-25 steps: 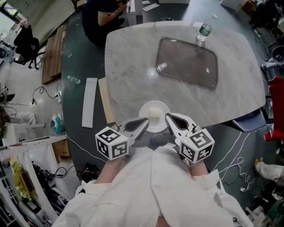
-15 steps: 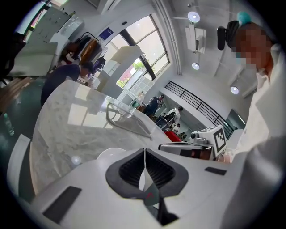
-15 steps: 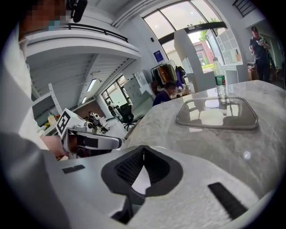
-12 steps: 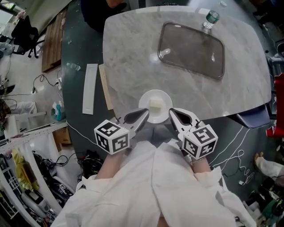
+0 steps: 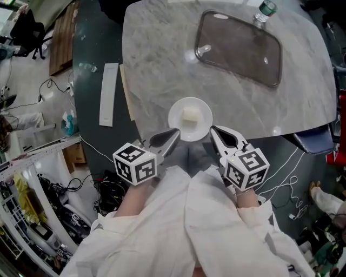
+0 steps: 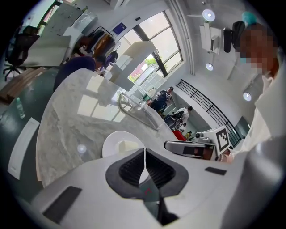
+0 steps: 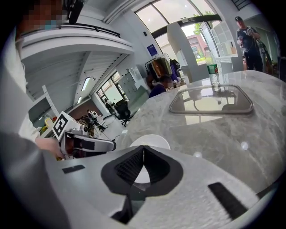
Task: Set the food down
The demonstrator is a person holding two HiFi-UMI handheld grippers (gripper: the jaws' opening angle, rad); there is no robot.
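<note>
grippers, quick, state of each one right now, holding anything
left gripper: shut, nothing between its jaws, tips beside the white plate.
right gripper: shut, nothing between its jaws, also beside the plate.

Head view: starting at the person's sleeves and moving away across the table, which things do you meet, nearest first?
left tool and right tool side by side → white plate with the food cube on it → dark tray → water bottle
</note>
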